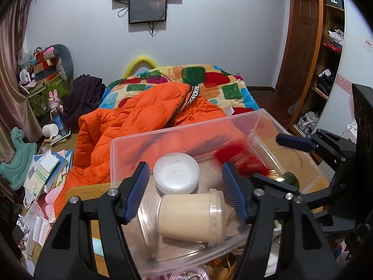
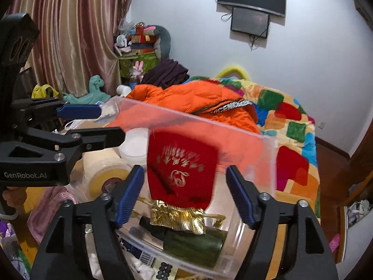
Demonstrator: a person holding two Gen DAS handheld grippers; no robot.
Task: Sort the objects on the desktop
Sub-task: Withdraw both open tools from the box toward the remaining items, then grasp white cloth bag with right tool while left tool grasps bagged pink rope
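Note:
A clear plastic bin (image 1: pixel 144 140) stands on the wooden desk. Inside lie a round white lidded jar (image 1: pixel 176 172) and a beige jar (image 1: pixel 193 217) on its side. My left gripper (image 1: pixel 186 193) is open over the bin, its jaws either side of the beige jar, not touching it. In the right wrist view a red velvet pouch (image 2: pixel 180 170) with gold trim is blurred, loose over the bin (image 2: pixel 268 154), above a dark green bottle (image 2: pixel 195 247). My right gripper (image 2: pixel 184 196) is open, with the pouch between its jaws but not gripped. The pouch also shows in the left wrist view (image 1: pixel 237 157).
An orange puffer jacket (image 1: pixel 139 119) and a patchwork quilt (image 1: pixel 209 81) cover the bed behind the bin. Books and papers (image 1: pixel 46 172) pile at the left. A wooden shelf (image 1: pixel 326 58) stands at the right. Small items (image 2: pixel 149 259) lie on the desk in front of the bin.

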